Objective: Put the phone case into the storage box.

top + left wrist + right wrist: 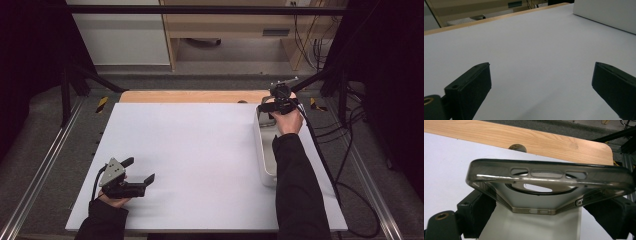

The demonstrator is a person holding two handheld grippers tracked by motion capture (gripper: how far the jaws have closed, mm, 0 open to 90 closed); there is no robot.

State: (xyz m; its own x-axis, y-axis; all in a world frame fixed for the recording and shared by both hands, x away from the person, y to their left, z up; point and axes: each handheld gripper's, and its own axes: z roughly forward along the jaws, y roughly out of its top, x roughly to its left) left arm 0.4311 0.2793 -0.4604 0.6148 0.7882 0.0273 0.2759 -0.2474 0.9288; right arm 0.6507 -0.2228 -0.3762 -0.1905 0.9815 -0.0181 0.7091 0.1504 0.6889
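Note:
My right gripper [268,106] is held over the far end of a metal tray [264,161] at the table's right side. In the right gripper view, the gripper [544,208] is shut on a smoky translucent phone case [549,178]. The case lies flat across the jaws, its edge with the port cutouts toward the camera, and the tray [531,228] lies beneath it. My left gripper [140,170] rests low at the near left of the white table top [200,155]. It stands open [541,82] with nothing between its jaws.
A wooden strip [190,96] runs along the table's far edge, with a small dark round spot [517,147] on it near the tray. The tray's pale wall [609,15] shows far right of the left gripper. Cables [345,165] trail at the right side.

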